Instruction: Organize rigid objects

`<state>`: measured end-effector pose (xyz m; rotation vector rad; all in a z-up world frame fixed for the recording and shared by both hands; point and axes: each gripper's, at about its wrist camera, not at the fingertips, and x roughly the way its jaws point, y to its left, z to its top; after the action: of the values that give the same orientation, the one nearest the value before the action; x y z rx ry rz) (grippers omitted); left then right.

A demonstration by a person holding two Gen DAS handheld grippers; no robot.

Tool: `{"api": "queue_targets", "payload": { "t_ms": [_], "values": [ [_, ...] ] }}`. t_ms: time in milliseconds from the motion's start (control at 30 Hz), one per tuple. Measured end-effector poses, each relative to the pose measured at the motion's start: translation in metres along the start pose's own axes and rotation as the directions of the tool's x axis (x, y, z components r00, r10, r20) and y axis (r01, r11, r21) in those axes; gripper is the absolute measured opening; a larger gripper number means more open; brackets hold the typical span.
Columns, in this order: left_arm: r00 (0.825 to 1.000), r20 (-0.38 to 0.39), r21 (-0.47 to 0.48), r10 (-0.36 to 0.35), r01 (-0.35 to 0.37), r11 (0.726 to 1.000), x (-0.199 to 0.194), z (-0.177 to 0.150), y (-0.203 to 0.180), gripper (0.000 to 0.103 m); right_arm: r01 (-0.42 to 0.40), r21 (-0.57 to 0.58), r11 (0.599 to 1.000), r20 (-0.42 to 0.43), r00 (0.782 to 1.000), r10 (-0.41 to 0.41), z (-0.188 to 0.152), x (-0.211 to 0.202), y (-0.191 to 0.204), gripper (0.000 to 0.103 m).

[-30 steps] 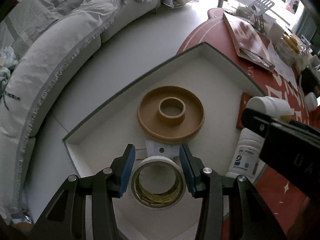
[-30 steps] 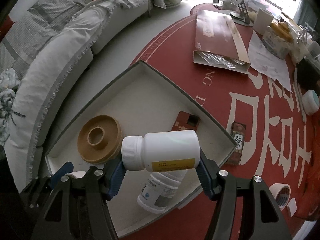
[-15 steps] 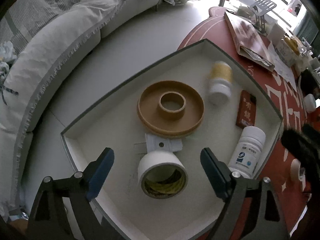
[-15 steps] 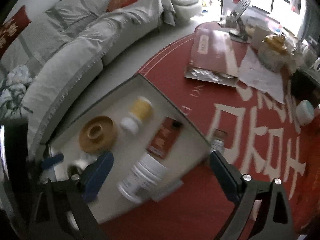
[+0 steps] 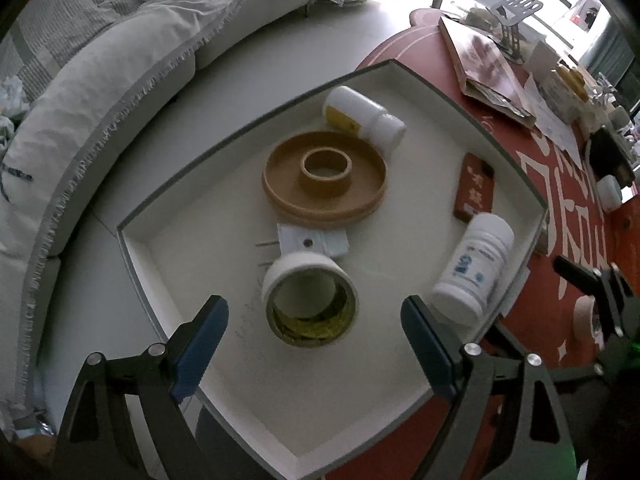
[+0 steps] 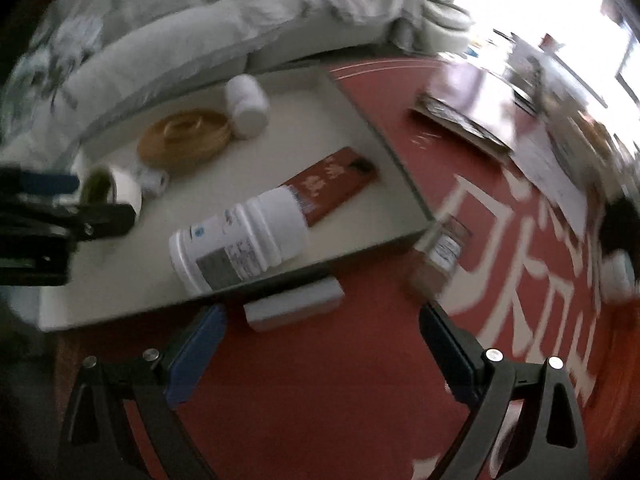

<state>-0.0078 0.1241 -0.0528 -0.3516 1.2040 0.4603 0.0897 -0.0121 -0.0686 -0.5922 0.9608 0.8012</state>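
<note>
In the tray [image 5: 512,160] before me, the tape roll [image 5: 310,300] lies nearest; the ring dish [image 5: 324,184] behind it; one bottle [image 5: 362,116] beyond, another bottle [image 5: 476,268] right.

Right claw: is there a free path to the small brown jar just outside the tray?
Probably yes. The right claw is open, the small brown jar stands ahead on bare red tablecloth, nothing between them.

Large white Chinese characters on red tablecloth [image 5: 576,200] — bottle labels unreadable
</note>
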Motion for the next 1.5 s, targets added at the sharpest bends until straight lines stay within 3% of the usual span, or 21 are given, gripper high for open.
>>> {"api": "queue_targets", "payload": {
  "t_ms": [33,100,167,333,433,467,500,533,600,667,733,867,933,1000,1033,1067,1100,1233,1333,1467,1500],
  "values": [
    [1.0,-0.002,0.002,-0.001,0.001,1.0,0.0,-0.001,0.0,0.09,0.001,-0.038,0.999,-0.008,1.0,-0.001,0.0,0.005,0.003,0.094],
    [1.0,-0.004,0.01,-0.003,0.003,1.0,0.001,-0.003,-0.002,0.09,-0.006,-0.078,0.997,-0.02,1.0,0.004,-0.001,0.008,0.006,0.077],
    [1.0,-0.011,0.017,-0.003,0.003,1.0,0.004,-0.005,-0.005,0.09,-0.053,-0.062,0.997,-0.017,0.999,0.052,-0.002,0.006,0.004,0.052],
    [1.0,-0.01,0.045,-0.007,0.008,0.999,0.005,-0.012,-0.013,0.09,-0.099,-0.009,0.995,-0.056,0.994,0.098,-0.016,-0.01,0.002,0.052],
    [1.0,0.005,0.076,-0.008,0.007,0.997,0.0,-0.016,-0.019,0.09,-0.264,0.037,0.964,-0.15,0.952,0.267,-0.039,-0.028,-0.003,0.052],
    [1.0,0.007,0.083,-0.008,0.007,0.997,0.0,-0.017,-0.02,0.09,-0.251,0.061,0.966,-0.144,0.956,0.257,-0.044,-0.036,-0.008,0.059],
    [1.0,0.01,0.087,-0.008,0.007,0.996,-0.001,-0.019,-0.022,0.09,-0.185,0.09,0.979,-0.122,0.973,0.195,-0.045,-0.043,-0.016,0.067],
    [1.0,0.012,0.085,-0.008,0.007,0.996,-0.002,-0.019,-0.024,0.09,-0.082,0.156,0.984,-0.081,0.992,0.095,-0.042,-0.051,-0.031,0.082],
    [1.0,0.013,0.081,-0.012,0.011,0.997,-0.003,-0.02,-0.026,0.09,-0.006,0.315,0.949,-0.033,0.999,0.018,-0.03,-0.054,-0.064,0.082],
    [1.0,0.014,0.082,-0.014,0.013,0.997,-0.007,-0.02,-0.027,0.09,0.066,0.407,0.911,-0.056,0.997,-0.047,-0.02,-0.042,-0.084,0.082],
    [1.0,0.011,0.074,-0.023,0.022,0.997,-0.01,-0.021,-0.024,0.09,0.11,0.425,0.899,-0.096,0.992,-0.076,-0.006,-0.025,-0.088,0.082],
    [0.999,0.0,0.069,-0.033,0.033,0.997,-0.011,-0.023,-0.021,0.09,0.141,0.384,0.912,-0.149,0.985,-0.089,0.01,0.011,-0.086,0.082],
    [0.999,-0.008,0.074,-0.033,0.034,0.997,-0.01,-0.024,-0.021,0.09,0.152,0.38,0.912,-0.179,0.98,-0.089,0.01,0.026,-0.084,0.076],
    [0.999,-0.013,0.077,-0.034,0.035,0.996,-0.009,-0.025,-0.021,0.09,0.139,0.406,0.903,-0.148,0.985,-0.085,0.016,0.027,-0.086,0.067],
    [0.999,-0.015,0.078,-0.034,0.035,0.996,-0.009,-0.026,-0.022,0.09,0.137,0.403,0.905,-0.145,0.986,-0.085,0.017,0.025,-0.086,0.051],
    [0.999,-0.016,0.082,-0.035,0.036,0.996,-0.009,-0.027,-0.023,0.09,0.131,0.392,0.91,-0.144,0.986,-0.08,0.021,0.025,-0.085,0.028],
    [0.999,-0.016,0.086,-0.036,0.037,0.996,-0.01,-0.028,-0.024,0.09,0.136,0.384,0.913,-0.163,0.984,-0.078,0.023,0.024,-0.082,0.025],
    [0.999,0.009,0.143,-0.053,0.051,0.988,-0.021,-0.038,-0.035,0.09,0.089,0.44,0.894,-0.16,0.987,-0.019,0.005,0.011,-0.083,0.024],
    [0.996,0.026,0.219,-0.084,0.076,0.973,-0.033,-0.052,-0.05,0.09,0.039,0.497,0.867,-0.095,0.995,0.009,-0.026,-0.03,-0.077,0.025],
    [0.99,0.011,0.343,-0.139,0.127,0.931,-0.044,-0.081,-0.082,0.09,0.086,0.556,0.827,-0.094,0.995,-0.04,-0.089,-0.085,-0.062,0.025],
    [0.989,0.006,0.371,-0.147,0.134,0.919,-0.046,-0.088,-0.091,0.09,0.101,0.591,0.8,-0.109,0.993,-0.045,-0.111,-0.096,-0.06,0.025]
  ]
}}
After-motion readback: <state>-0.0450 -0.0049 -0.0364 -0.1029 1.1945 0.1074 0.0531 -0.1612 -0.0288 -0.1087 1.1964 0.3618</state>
